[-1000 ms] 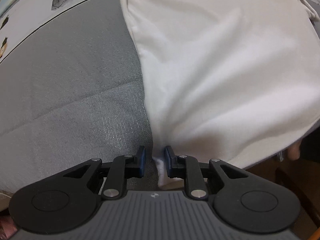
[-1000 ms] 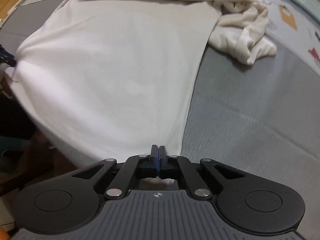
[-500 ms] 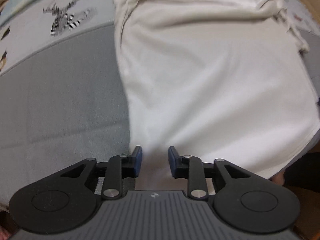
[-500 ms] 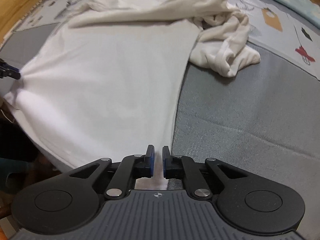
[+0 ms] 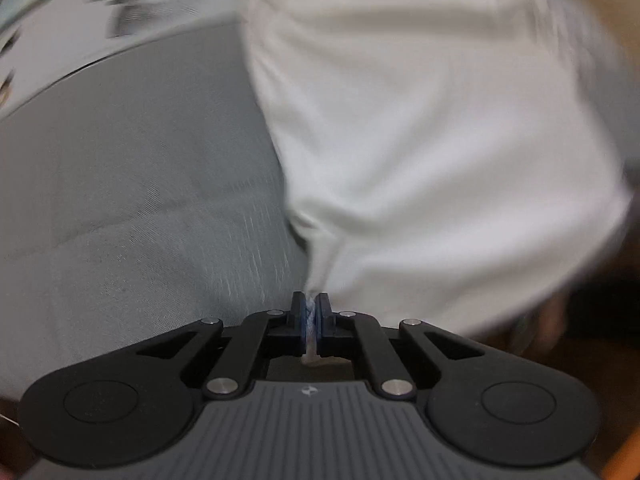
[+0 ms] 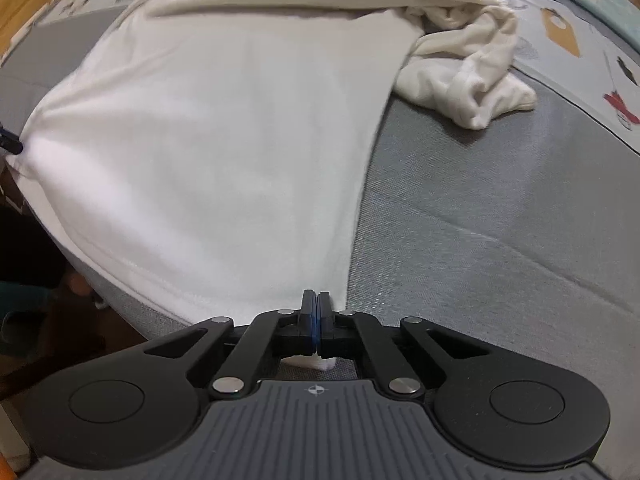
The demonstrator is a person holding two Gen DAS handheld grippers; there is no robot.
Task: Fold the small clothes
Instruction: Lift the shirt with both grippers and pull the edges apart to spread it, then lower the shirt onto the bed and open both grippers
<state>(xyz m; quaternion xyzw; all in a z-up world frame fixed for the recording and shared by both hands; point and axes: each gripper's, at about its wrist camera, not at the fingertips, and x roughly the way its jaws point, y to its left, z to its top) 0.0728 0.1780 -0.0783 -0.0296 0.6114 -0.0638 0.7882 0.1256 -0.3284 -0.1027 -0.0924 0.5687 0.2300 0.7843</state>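
Left gripper: pointing steeply down, jaws pinched tight on a bunched corner of the white garment, a tuft of cloth showing between and behind the blue pads; the left wrist view is smeared. Right gripper: also angled steeply down, jaws fully together on the garment's other near corner, a bit of hem poking out behind the fingers. Surroundings: grey mattress bearing the garment; printed bedding along its far side; a crumpled heap of white cloth just beside the garment's far right edge. Garment: plain white, spread flat and fairly smooth, near hem stitched and overhanging the mattress edge, far end rumpled into folds.
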